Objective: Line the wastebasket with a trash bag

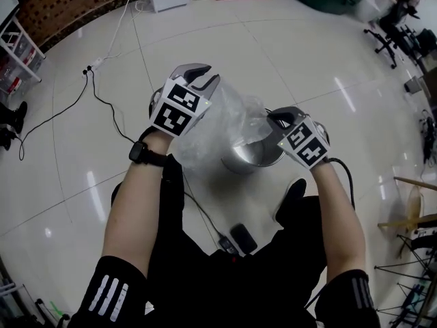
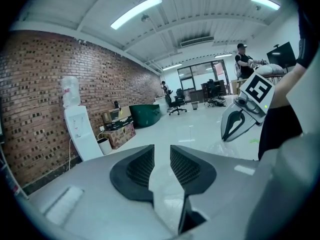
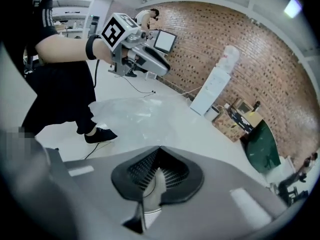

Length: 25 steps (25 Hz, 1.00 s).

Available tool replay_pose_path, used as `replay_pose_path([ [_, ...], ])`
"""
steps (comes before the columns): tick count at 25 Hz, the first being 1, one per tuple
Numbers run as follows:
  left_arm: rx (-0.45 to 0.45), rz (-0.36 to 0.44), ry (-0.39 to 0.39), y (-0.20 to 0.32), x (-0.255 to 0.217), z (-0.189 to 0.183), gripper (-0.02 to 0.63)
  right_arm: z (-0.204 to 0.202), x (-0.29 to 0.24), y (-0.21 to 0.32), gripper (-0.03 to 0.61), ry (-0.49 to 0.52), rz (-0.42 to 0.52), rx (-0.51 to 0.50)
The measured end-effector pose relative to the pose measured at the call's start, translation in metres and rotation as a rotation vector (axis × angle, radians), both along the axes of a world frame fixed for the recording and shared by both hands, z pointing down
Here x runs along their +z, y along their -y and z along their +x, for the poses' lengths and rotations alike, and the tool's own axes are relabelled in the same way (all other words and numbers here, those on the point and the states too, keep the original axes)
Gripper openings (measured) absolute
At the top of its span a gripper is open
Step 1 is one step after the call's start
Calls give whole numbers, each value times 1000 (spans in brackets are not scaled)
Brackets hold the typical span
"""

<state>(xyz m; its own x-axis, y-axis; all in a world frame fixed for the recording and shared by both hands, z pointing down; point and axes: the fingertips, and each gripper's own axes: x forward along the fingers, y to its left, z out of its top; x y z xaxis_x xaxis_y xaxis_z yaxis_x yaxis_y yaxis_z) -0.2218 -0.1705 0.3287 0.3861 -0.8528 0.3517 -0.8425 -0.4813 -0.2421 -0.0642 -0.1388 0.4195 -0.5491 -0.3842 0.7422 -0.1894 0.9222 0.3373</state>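
Wastebasket (image 1: 254,157) on floor (image 1: 273,46); trash bag (image 1: 222,125) over it; left tool (image 1: 198,80) at bag's left, right tool (image 1: 283,120) at right.

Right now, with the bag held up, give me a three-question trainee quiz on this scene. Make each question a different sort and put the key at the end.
1. True or false: the trash bag is already folded over the rim of the wastebasket.
2. What is the wastebasket made of? A) wicker B) shiny metal C) blue plastic
3. In the right gripper view, how do the jaws of the right gripper stand?

Key
1. False. The clear bag is bunched up between the left gripper and the right gripper, and the rim that shows is bare.
2. B.
3. Together, with a thin strip of the bag pinched between them.
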Motion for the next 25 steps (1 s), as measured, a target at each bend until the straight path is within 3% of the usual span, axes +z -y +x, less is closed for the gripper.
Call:
replay_pose_path([
  [7, 54, -76, 50, 5, 26, 23, 94, 72, 36, 18, 8, -91, -108, 130],
  [12, 165, -144, 125, 3, 45, 53, 103, 111, 78, 33, 8, -161, -137, 198],
  [19, 303, -335, 244, -12, 101, 90, 104, 141, 135, 36, 8, -254, -193, 217],
  [22, 402, -439, 297, -29, 129, 114, 104, 153, 153, 35, 13, -257, -247, 274],
  [25, 501, -499, 370, -45, 150, 137, 104, 160, 160, 35, 79, -252, -282, 298],
])
